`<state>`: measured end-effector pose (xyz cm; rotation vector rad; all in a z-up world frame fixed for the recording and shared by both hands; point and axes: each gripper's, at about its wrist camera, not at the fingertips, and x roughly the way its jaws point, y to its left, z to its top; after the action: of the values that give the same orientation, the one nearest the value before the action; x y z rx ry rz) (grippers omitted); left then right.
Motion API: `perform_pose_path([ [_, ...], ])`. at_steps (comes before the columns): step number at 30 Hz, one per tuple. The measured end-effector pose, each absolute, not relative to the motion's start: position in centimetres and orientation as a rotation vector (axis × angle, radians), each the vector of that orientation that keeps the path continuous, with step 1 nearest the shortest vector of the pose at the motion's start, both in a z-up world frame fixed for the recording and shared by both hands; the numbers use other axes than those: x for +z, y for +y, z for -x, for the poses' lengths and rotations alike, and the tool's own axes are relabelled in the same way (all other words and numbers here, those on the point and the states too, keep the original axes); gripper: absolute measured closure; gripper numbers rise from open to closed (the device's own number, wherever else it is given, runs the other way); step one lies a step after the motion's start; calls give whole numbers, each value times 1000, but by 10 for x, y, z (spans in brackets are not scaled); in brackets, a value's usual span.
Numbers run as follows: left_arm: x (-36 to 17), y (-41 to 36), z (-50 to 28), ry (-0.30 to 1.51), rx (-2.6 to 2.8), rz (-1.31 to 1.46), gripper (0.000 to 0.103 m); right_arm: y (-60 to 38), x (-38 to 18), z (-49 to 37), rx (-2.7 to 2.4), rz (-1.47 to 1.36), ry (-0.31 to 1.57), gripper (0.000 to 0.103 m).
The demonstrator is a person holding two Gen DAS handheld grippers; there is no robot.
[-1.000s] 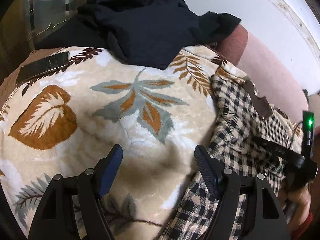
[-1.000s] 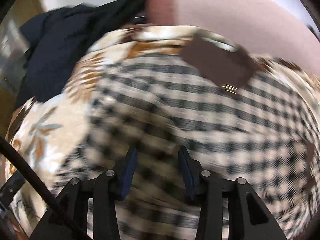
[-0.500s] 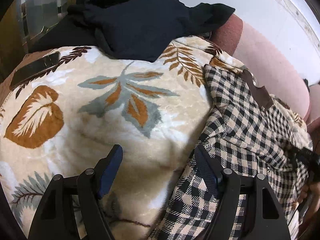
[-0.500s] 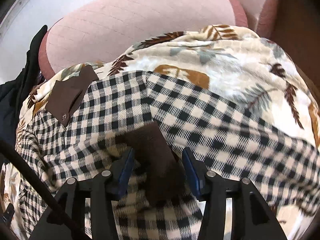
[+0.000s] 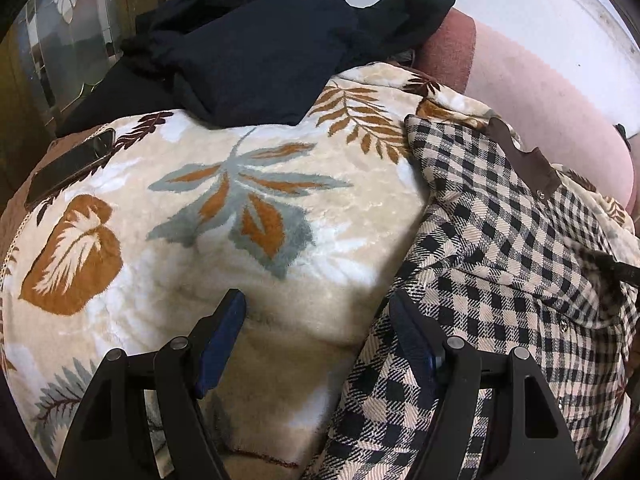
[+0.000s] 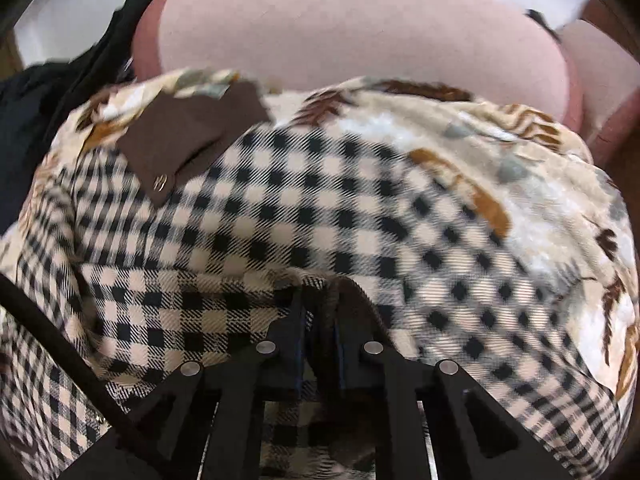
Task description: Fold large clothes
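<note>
Checked shirt [image 6: 304, 216], the garment to be folded, lies rumpled across a leaf-patterned blanket [image 5: 248, 216] on what looks like a pink-cushioned sofa [image 6: 360, 28], spread out ahead of the right tongs [image 6: 320, 320] and reaching back under them, and off to the right of the left tongs [image 5: 316, 344]. The right tongs are closing, with a fold of the check cloth and a brown trim piece pinched between the pads; the left tongs stand wide apart and hold nothing, hovering over bare blanket with the shirt's edge just beside their right finger. The main risk, as I judge it, is that the right tongs have caught only a thin bunch of cloth near an edge, so a pull could let it slip out or drag the whole shirt into a heap rather than laying a clean fold. With the left tongs empty, nothing anchors the far side, so the shirt may slide on the plush blanket. A dark garment [image 5: 260, 48] heaped beyond the left tongs could get swept in. A phone [image 5: 68, 164] lies far left of them and could be nudged off. No container shows in either view.
</note>
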<state>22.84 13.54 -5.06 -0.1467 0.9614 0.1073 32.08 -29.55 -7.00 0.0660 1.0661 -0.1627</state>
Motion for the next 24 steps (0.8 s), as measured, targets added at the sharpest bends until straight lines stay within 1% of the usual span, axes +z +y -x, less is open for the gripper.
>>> perform_pose_path([
  [1, -51, 135, -228, 962, 109, 143, 30, -301, -71, -321, -213, -71, 1064, 91],
  [2, -51, 135, -229, 963, 111, 138, 30, -304, -73, -321, -253, -69, 1068, 88],
  [3, -52, 134, -229, 964, 113, 131, 30, -306, -75, -321, -282, -67, 1073, 82],
  [4, -53, 133, -229, 965, 114, 124, 30, -307, -77, -320, -295, -65, 1080, 68],
  [5, -53, 133, -229, 965, 114, 118, 30, -307, -77, -320, -305, -55, 1087, 60],
  [6, -53, 133, -228, 967, 115, 114, 30, -307, -75, -318, -322, -36, 1085, 56],
  [7, -53, 133, -228, 968, 114, 114, 30, -309, -72, -315, -342, -23, 1070, 49],
  [8, -52, 134, -227, 968, 113, 117, 30, -311, -66, -311, -359, -25, 1043, 47],
  [13, -50, 139, -225, 967, 118, 146, 30, -317, -23, -275, -342, -119, 893, 47],
  [14, -49, 140, -225, 967, 117, 150, 30, -318, -20, -271, -320, -144, 888, 50],
  [16, -48, 140, -224, 966, 115, 152, 30, -318, -27, -265, -259, -207, 922, 58],
  [18, -48, 139, -223, 967, 112, 149, 30, -317, -42, -262, -215, -244, 969, 58],
  [21, -47, 136, -221, 969, 108, 129, 30, -326, -82, -260, -196, -329, 1101, 59],
  [24, -48, 135, -218, 976, 102, 116, 30, -333, -80, -243, -216, -328, 1065, 60],
])
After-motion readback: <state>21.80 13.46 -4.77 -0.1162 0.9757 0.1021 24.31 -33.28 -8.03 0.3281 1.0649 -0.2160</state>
